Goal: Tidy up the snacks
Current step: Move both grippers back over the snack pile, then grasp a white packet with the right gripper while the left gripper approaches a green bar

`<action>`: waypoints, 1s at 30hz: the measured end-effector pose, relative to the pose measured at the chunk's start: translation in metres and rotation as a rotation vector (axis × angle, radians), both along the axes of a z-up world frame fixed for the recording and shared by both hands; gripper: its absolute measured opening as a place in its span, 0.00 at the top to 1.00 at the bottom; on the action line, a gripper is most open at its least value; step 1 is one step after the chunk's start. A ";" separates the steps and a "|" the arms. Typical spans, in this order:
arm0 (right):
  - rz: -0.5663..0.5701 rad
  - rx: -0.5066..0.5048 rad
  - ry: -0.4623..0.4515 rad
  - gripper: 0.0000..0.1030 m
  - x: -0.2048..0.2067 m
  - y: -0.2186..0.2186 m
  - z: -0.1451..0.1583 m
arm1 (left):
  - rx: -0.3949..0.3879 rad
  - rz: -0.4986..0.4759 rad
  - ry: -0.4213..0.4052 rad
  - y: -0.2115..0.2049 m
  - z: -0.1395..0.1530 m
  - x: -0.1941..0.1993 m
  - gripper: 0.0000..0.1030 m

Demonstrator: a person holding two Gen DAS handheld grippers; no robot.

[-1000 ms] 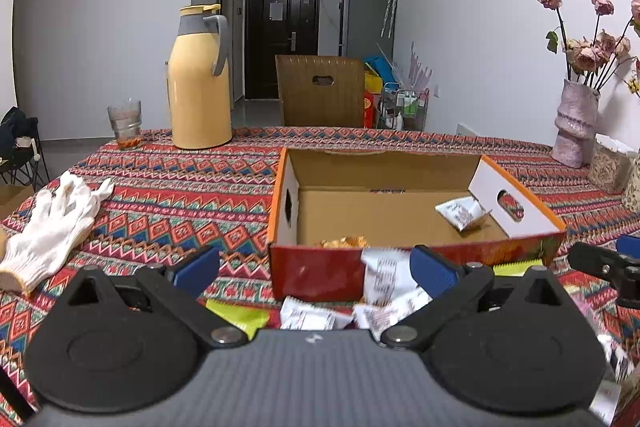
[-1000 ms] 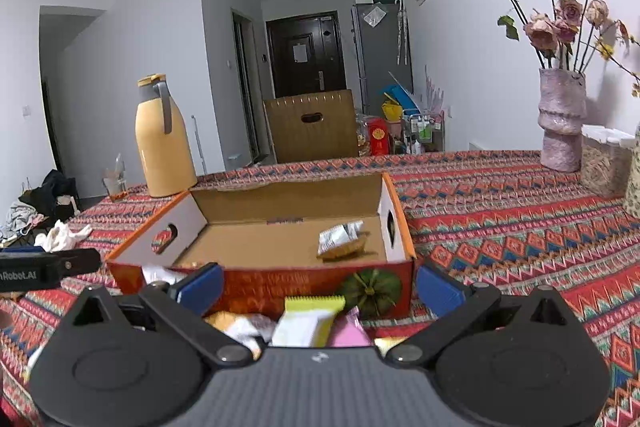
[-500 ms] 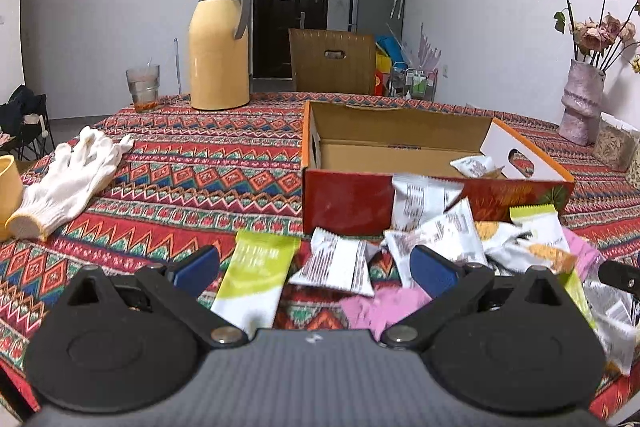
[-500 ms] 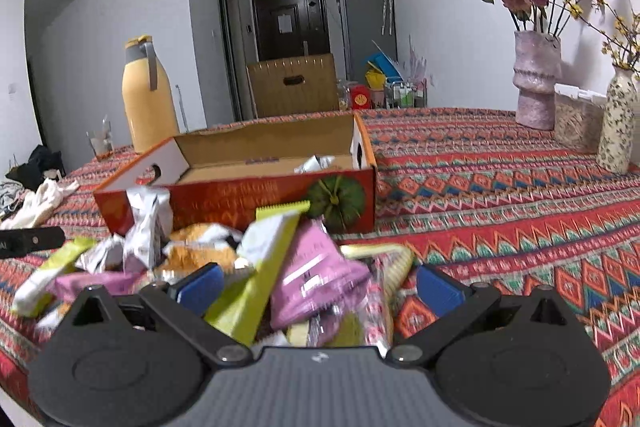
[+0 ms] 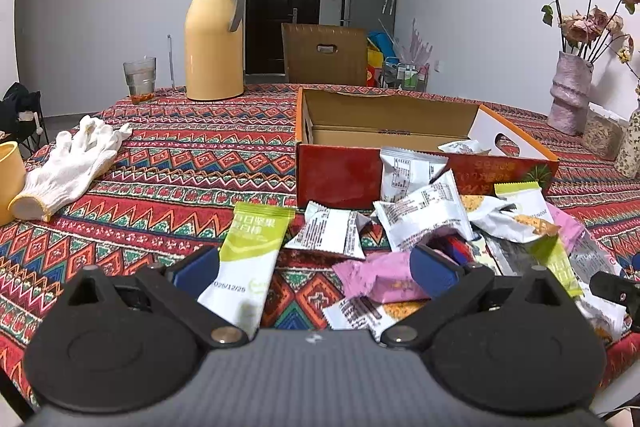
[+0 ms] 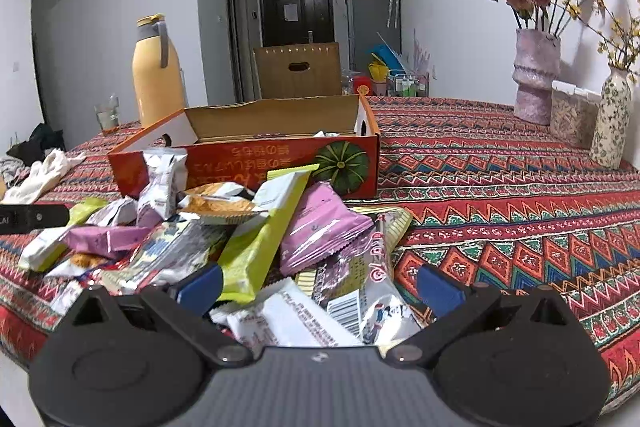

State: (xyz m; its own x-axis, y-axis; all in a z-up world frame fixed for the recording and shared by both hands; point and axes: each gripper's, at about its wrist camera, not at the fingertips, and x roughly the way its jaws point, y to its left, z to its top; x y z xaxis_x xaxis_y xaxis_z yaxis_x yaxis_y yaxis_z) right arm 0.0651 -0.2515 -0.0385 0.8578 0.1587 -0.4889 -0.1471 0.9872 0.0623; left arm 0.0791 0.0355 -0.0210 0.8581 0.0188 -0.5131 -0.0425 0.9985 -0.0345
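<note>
An open orange cardboard box (image 5: 340, 183) (image 6: 256, 163) stands on the patterned tablecloth, with one white packet (image 5: 460, 147) inside. A pile of snack packets (image 5: 424, 219) (image 6: 248, 227) lies in front of it: white, pink and green-and-white ones. A green-and-white bar (image 5: 250, 251) lies at the pile's left. My left gripper (image 5: 314, 269) is open and empty, over the bar and a pink packet (image 5: 380, 277). My right gripper (image 6: 318, 285) is open and empty over the near packets, with a green bar (image 6: 260, 239) by its left finger.
A yellow thermos (image 5: 214, 35), a glass (image 5: 139, 75), a white glove (image 5: 68, 167) and a yellow cup (image 5: 10, 179) are on the left. A pink vase (image 6: 534, 75), a container (image 6: 572, 115) and a floral vase (image 6: 610, 123) stand on the right. A chair (image 5: 324, 53) stands behind.
Both grippers have pulled back from the box toward the table's near edge. The snack pile now fills the foreground of both views.
</note>
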 end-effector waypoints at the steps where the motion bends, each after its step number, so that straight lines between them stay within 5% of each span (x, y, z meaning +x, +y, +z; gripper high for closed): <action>1: 0.006 -0.009 -0.005 0.01 -0.002 0.002 0.000 | -0.001 0.000 0.001 0.001 0.000 -0.002 0.00; 10: 0.061 -0.045 0.024 0.34 -0.004 0.015 -0.008 | -0.007 0.007 0.015 0.006 -0.006 -0.012 0.00; 19: 0.124 -0.100 0.076 0.38 0.009 0.024 -0.021 | -0.012 0.005 0.023 0.009 -0.008 -0.013 0.00; 30: 0.102 -0.021 0.048 0.52 -0.001 0.013 -0.027 | -0.014 0.010 0.030 0.010 -0.011 -0.012 0.00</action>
